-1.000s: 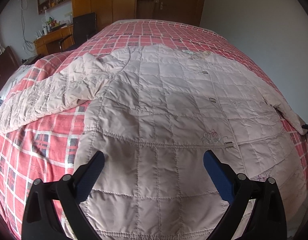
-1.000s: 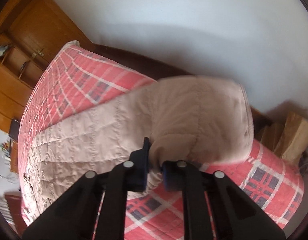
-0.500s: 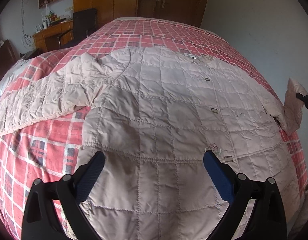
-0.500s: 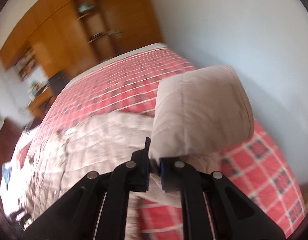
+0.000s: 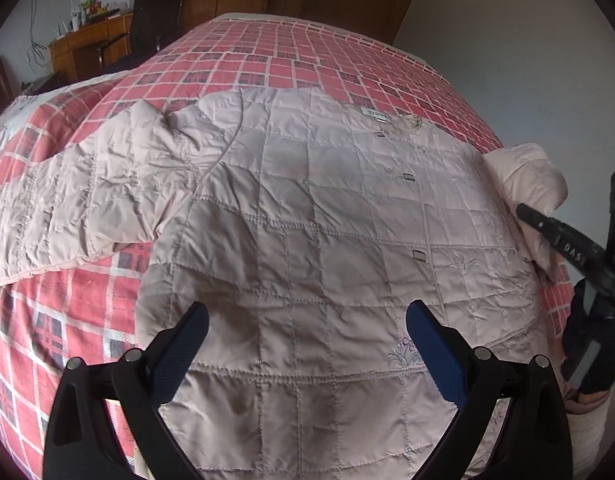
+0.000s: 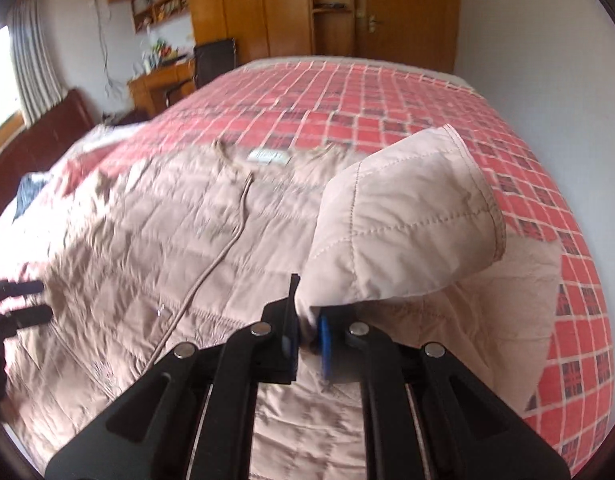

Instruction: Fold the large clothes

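**Right sleeve lifted for the fold**

Right gripper (image 6: 307,338) clamped on the cuff end of the right sleeve (image 6: 403,216), raised above the quilted jacket (image 5: 307,208), likely for laying across the chest. Left gripper (image 5: 307,344) spread wide, empty, above the hem. Pale pink, button-fronted, spread flat on the red checked bedspread (image 5: 307,60); left sleeve (image 5: 79,200) outstretched.

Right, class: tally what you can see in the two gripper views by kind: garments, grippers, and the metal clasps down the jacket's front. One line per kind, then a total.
Quilted jackets: 1
Grippers: 2, the left gripper and the right gripper
Metal clasps on the jacket front: 3 visible
Total: 6
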